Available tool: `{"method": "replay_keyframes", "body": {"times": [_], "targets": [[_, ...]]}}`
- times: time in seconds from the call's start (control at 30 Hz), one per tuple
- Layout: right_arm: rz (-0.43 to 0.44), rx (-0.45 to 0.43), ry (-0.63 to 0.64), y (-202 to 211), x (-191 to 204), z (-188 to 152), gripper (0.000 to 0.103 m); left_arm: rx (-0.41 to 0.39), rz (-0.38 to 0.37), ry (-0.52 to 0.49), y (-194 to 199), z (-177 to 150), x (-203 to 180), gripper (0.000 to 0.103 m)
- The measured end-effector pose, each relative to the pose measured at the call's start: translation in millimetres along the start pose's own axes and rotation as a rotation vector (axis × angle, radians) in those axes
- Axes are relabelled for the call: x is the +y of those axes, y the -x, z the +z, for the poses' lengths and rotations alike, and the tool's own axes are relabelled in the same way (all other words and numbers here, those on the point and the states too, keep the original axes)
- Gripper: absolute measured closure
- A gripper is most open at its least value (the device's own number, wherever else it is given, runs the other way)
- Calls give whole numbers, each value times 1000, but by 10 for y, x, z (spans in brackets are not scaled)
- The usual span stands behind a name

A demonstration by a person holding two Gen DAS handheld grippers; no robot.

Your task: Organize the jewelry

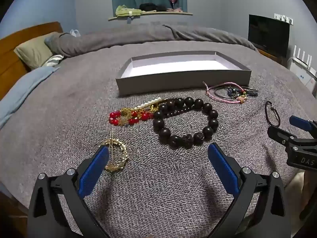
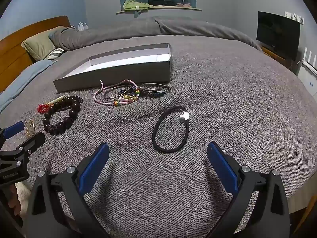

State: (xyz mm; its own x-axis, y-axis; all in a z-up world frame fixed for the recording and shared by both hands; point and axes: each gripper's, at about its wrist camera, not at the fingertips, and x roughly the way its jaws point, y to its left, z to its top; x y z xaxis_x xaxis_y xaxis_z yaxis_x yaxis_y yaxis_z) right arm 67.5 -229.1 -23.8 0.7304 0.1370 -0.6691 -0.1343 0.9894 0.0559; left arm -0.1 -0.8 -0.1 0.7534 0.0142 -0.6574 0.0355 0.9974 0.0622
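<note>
On right gripper (image 1: pixel 293 127), perhaps "DAS"

Dim, cool indoor light in both wrist views, bluish cast on the walls. Brightest patch: the white floor of the grey box (image 1: pixel 184 65), lit from above. Soft shadows fall on the bed cover (image 2: pixel 218 99) beneath the near jaws. Strong fisheye bowing; black vignette in the corners. Centre sharp, far shelf soft, some grain and smearing.

The left gripper (image 1: pixel 158 152) and right gripper (image 2: pixel 158 151) hover side by side, jaws spread wide, holding nothing.
</note>
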Motion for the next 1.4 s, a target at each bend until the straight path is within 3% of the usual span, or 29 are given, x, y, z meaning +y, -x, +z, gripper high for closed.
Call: {"method": "replay_keyframes", "body": {"times": [0.4,0.47,1.4], "targets": [[11,0,1,-35,-37,-25,5,17,1,3,-111,141,-119,4],[9,0,5,-5,9,-3,5,-10,-5,5,-1,3,11,4],[19,10,-9,-10,-12,-8,5,-11,-8,6,-12,-7,7,4]]}}
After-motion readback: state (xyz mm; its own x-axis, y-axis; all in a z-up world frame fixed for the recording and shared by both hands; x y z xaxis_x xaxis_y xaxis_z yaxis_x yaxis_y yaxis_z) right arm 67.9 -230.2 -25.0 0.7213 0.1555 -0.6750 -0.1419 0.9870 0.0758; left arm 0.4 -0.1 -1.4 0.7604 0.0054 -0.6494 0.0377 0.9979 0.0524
